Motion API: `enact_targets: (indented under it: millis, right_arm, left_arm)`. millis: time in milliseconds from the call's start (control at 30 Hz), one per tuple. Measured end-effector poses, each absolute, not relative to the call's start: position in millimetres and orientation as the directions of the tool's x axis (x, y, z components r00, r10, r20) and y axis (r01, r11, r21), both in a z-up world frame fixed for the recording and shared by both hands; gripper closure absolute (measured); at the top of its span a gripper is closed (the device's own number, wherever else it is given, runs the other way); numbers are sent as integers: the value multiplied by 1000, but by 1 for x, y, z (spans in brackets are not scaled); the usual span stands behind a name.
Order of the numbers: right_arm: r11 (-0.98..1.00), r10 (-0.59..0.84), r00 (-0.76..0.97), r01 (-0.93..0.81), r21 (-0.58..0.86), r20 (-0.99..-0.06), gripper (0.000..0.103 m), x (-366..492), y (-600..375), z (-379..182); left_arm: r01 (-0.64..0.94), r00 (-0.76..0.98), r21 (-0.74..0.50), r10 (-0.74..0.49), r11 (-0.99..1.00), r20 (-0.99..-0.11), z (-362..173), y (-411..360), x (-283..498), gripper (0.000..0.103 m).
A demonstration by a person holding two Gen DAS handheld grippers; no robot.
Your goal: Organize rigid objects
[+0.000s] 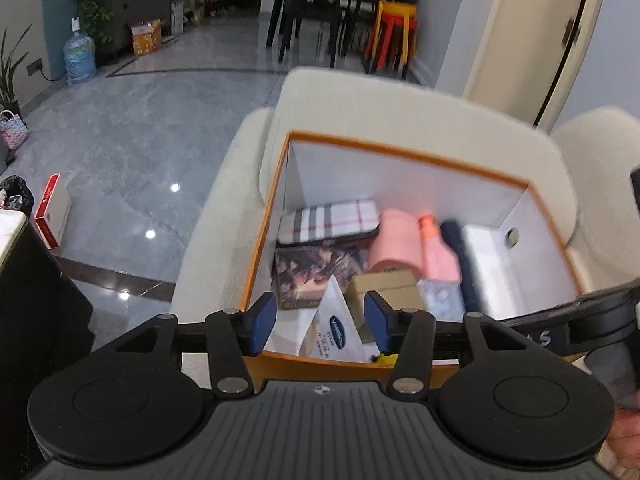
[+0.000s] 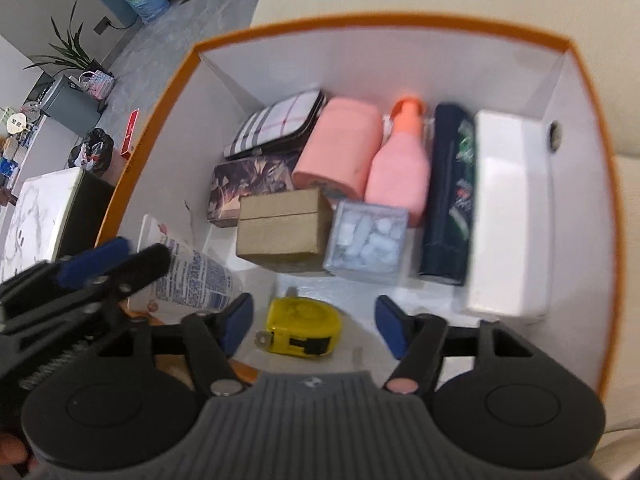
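Observation:
An orange-rimmed white box (image 1: pixel 280 160) (image 2: pixel 168 92) sits on a cream armchair and holds several items: a plaid case (image 1: pixel 330 220) (image 2: pixel 276 126), a pink roll (image 2: pixel 340 144), a pink bottle (image 2: pixel 400 168), a dark bottle (image 2: pixel 452 200), a white box (image 2: pixel 508 216), a brown carton (image 2: pixel 284 228), a clear box (image 2: pixel 368 236). A white tube (image 1: pixel 334 320) (image 2: pixel 188 268) leans at the near wall. A yellow tape measure (image 2: pixel 300 326) lies on the box floor. My left gripper (image 1: pixel 320 320) is open around the tube. My right gripper (image 2: pixel 316 324) is open above the tape measure.
The cream armchair (image 1: pixel 360 100) stands on a grey tiled floor. A black-sided counter (image 1: pixel 32 300) is at the left. A red box (image 1: pixel 50 212) and a bin bag lie on the floor. Dining chairs and orange stools (image 1: pixel 392 36) stand far back.

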State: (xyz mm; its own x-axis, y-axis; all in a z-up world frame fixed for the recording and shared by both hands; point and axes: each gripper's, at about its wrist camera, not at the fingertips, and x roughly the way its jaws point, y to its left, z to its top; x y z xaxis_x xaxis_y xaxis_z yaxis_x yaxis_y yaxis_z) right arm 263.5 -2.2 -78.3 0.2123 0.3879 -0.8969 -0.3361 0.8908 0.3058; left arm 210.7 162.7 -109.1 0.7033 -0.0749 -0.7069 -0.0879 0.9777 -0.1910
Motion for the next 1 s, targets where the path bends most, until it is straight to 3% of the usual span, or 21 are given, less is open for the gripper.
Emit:
enact_targets:
  millis: [167,367,533,700,1000]
  right_arm:
    - [892,392,344,-369,261,-853,31,244,-21,-57]
    - [892,420,504,-383,240,-755,23,214,-42,-27]
    - [890,441,617,-393,230,-652,11,186,-57,-1]
    - [891,436,668,-417,182,-603,5,160,-70,17]
    - [935,334,751,-339,102,-569,4,118,-101,21]
  left_arm:
    - [-97,799,-247,-73,964,-596,-79,163,181,35]
    - [-114,882,-229,-8,967,-471,-50,152,156,29]
    - [-97,908,-180,13,979,-418,-40,131,147,25]
    - [-88,934,-119,40,989,-355,-44,108,134,8]
    - [-156,950,-97,122,983,-286,-56,77,113,0]
